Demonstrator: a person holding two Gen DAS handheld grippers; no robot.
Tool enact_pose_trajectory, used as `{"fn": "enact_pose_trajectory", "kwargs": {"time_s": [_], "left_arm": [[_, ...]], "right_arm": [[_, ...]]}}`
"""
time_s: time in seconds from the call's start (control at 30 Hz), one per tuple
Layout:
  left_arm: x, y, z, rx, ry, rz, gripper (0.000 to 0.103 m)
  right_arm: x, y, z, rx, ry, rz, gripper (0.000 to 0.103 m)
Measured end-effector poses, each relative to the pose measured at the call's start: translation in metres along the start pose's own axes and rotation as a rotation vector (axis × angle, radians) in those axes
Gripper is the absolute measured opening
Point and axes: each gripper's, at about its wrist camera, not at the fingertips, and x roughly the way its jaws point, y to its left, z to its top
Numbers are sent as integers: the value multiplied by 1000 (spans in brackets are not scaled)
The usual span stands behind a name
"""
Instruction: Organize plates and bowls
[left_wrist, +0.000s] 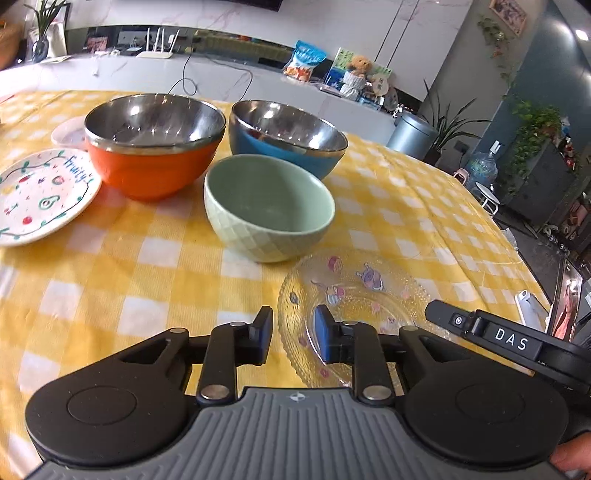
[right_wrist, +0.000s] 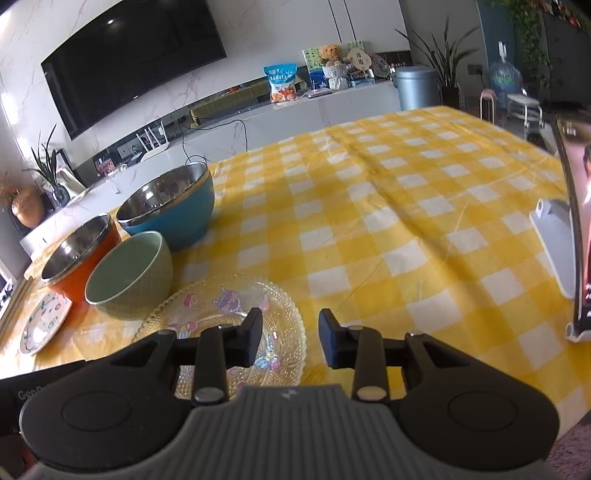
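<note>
Left gripper (left_wrist: 291, 338): fingers parted, nothing pinched, poised at the near left rim of the glass plate (left_wrist: 364, 295). Right gripper (right_wrist: 290, 338): fingers parted and empty at that plate's right rim. The plate is clear, beaded-edged, cartoon-printed, and lies flat on the yellow checked cloth (right_wrist: 406, 221). Beyond it are noted a quilted green bowl (left_wrist: 269, 208), steel-lined orange bowl (left_wrist: 155, 146) and blue bowl (left_wrist: 286, 138); a painted plate (left_wrist: 42, 194) lies far left.

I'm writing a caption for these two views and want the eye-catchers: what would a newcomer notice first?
The yellow checked tablecloth fills both views. On it an orange bowl and a blue bowl, both steel-lined, stand side by side, with a pale green bowl in front. Nearest, a clear glass plate with cartoon prints lies just beyond the open left gripper and right gripper.
</note>
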Motion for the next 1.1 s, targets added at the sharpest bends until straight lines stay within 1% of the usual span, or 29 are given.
{"fn": "enact_pose_trajectory", "kwargs": {"time_s": [0.13,0.23,0.27,0.3,0.4,0.57,0.83,0.97,1.1], "left_arm": [[7,5,0,-16,19,-19,28],[9,6,-2,1,14,-28,27],[10,6,-2,2,15,-33,23],[11,6,-2,4,15,-29,20],[10,5,-3,28,3,-22,18],[7,9,-2,27,1,-19,16],[-12,19,-1,20,6,-34,16],[-26,25,-2,25,-3,-31,16],[-38,34,-2,6,-8,-29,16]], "right_arm": [[7,-10,-4,57,24,23,26],[7,-10,-6,53,17,29,21],[8,-9,-7,49,17,29,19],[8,-8,-8,45,16,28,14],[8,-5,-9,37,14,21,14],[7,-1,-10,13,13,2,12],[-5,11,-8,-4,22,17,10],[-16,19,-13,-13,28,27,10],[-23,29,-20,-11,45,44,10]]}}
